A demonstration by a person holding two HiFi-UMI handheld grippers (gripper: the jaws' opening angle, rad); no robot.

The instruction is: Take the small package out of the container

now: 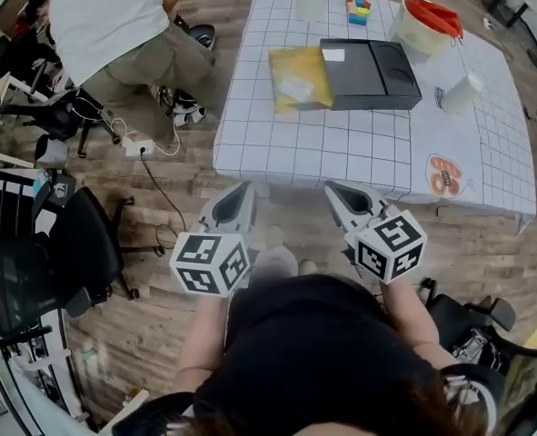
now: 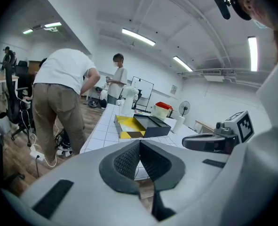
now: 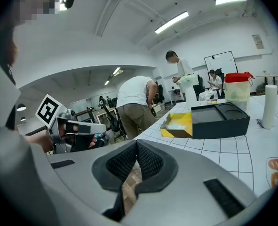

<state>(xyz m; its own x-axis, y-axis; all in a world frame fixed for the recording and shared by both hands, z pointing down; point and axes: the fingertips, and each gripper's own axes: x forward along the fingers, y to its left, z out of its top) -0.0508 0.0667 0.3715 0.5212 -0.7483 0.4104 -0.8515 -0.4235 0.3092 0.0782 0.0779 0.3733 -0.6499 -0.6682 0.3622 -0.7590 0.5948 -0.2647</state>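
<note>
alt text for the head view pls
Seen from above, a person holds the left gripper and right gripper, both shut and empty, short of a white gridded table. On it sits an open yellow container with a pale small package inside, beside a black tray. Another person bends over at upper left.

Red-lidded tub (image 1: pixel 429 21) at the gridded table's (image 1: pixel 341 143) far edge; coloured blocks (image 1: pixel 358 8) near it — white roll (image 1: pixel 462 92) too
</note>
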